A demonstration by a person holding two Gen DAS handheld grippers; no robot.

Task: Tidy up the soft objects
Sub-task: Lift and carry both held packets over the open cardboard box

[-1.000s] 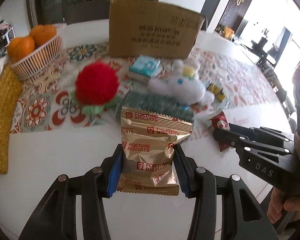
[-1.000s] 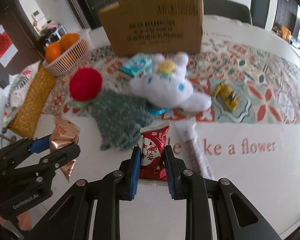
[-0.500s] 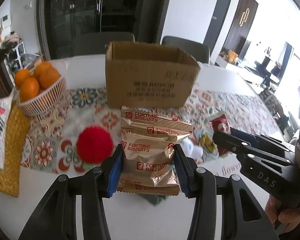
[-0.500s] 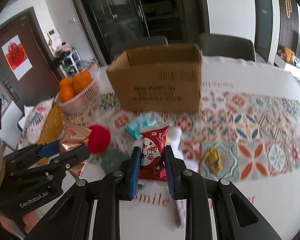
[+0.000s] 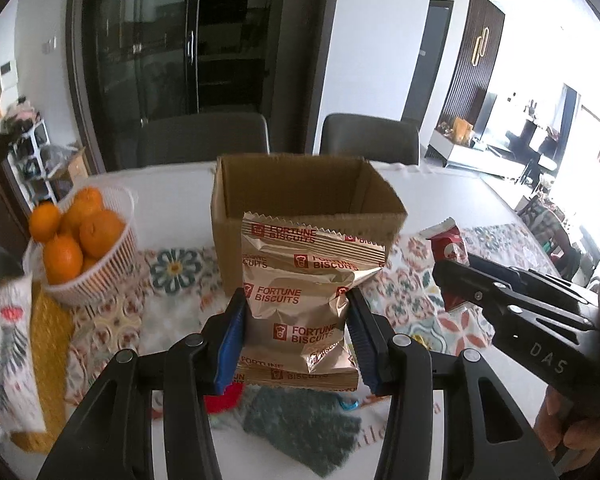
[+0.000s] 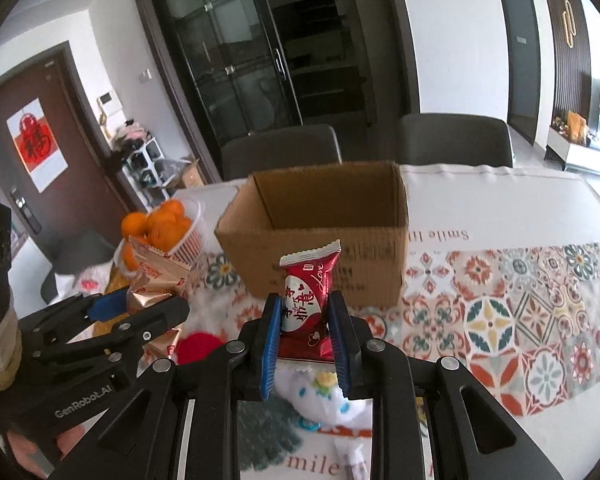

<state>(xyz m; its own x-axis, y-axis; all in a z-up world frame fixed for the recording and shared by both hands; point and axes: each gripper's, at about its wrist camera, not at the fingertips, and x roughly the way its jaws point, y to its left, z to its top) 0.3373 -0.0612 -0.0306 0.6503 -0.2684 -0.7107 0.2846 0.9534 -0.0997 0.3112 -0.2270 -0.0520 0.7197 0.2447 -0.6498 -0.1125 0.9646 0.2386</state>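
Note:
My left gripper (image 5: 296,340) is shut on a gold Fortune Biscuits packet (image 5: 300,300), held up in the air in front of the open cardboard box (image 5: 312,188). My right gripper (image 6: 304,340) is shut on a red snack packet (image 6: 306,300), also raised in front of the box (image 6: 328,208). Each gripper shows in the other's view: the right one (image 5: 452,276) with its red packet (image 5: 448,240), the left one (image 6: 140,308) with the gold packet (image 6: 156,272). Below lie a white plush toy (image 6: 328,396), a red pompom (image 6: 198,344) and a teal knitted cloth (image 5: 300,428).
A white basket of oranges (image 5: 84,240) stands left of the box on the patterned table runner (image 6: 520,320). A yellow woven mat (image 5: 48,344) and a printed bag (image 5: 8,356) lie at the left edge. Two dark chairs (image 5: 204,140) stand behind the table.
Both grippers have risen and tilted up with their packets. The box's open top now shows, and the plush, pompom and cloth have dropped to the bottom of the views.

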